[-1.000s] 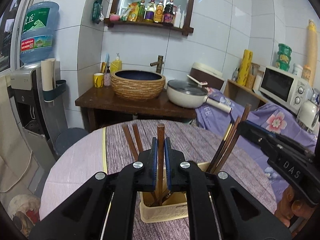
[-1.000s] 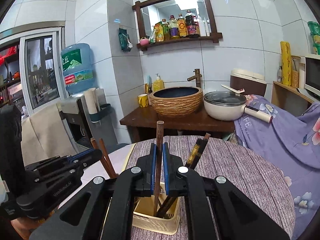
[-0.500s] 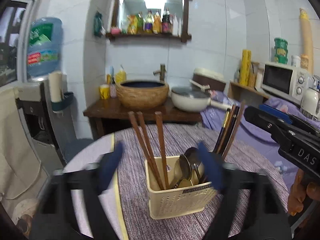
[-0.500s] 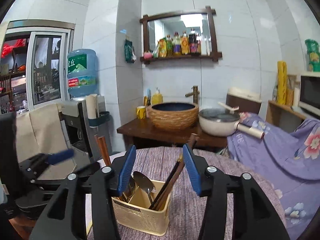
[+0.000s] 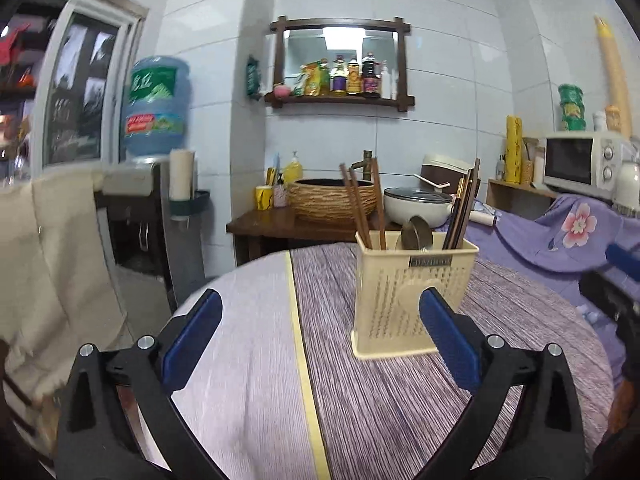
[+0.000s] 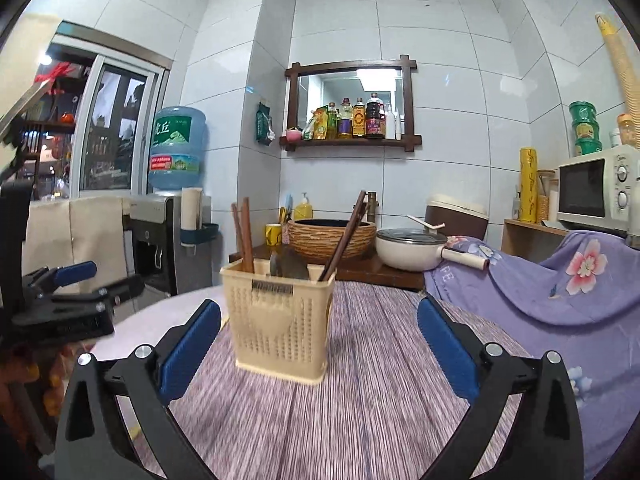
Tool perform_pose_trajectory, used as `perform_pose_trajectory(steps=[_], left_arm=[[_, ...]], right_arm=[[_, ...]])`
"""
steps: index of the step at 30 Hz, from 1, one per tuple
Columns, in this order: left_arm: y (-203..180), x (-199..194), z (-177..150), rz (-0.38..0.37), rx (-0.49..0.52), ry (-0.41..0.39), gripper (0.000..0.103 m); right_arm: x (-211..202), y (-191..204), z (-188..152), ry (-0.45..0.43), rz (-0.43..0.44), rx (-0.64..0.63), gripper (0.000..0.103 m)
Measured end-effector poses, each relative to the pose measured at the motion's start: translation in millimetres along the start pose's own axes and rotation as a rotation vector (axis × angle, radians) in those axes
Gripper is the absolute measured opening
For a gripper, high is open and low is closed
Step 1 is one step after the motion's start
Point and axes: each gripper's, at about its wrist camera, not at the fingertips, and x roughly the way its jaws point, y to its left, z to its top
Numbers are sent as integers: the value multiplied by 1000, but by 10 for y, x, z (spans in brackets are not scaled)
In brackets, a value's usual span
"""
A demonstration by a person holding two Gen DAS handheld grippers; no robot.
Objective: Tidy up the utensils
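A cream perforated utensil holder (image 5: 412,292) stands upright on the round table (image 5: 248,360). It holds brown chopsticks (image 5: 360,208) on its left, metal spoons (image 5: 416,232) in the middle and darker chopsticks (image 5: 464,208) on its right. It also shows in the right wrist view (image 6: 280,320), with chopsticks (image 6: 244,236) and spoons (image 6: 290,266). My left gripper (image 5: 320,340) is wide open and empty, pulled back in front of the holder. My right gripper (image 6: 320,348) is wide open and empty, also in front of the holder.
A purple striped mat (image 5: 400,380) covers the table's right part. A wooden stand with a woven basin (image 5: 332,200) and a white pot (image 5: 416,208) is behind. A water dispenser (image 6: 168,208) stands left; a microwave (image 5: 580,160) and a floral cloth (image 6: 560,280) lie right.
Both grippers were shut on a chopstick above the holder. They opened, left the chopsticks standing in the holder, and drew back and down to table level.
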Motion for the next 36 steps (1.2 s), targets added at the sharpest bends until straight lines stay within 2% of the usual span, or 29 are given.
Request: perform_pose_trajectory(steps=[4,8,11,15,26,36], left_arm=[[85,-306,-312,-20,-61,1,97],[29,-534,-531,-19,-29,18,97],[-14,-696,-614,-30,-18,-7,97],[-58,-831,-630,-37,-3,-31,97],[-92,-842,-650,-41,-16,8,97],[-124,-840,-657,-35,-4,8,97]], right_arm=[[-265,69,-215,18,22,16,97],[-468,129,-325,30,45,26,97],[-591,182,-366,15,40,9,97],[-656,203,-397,22,40,-2,97],[-674,198,-418,31,40,23,97],[-656,197,-434,48,44,32,97]])
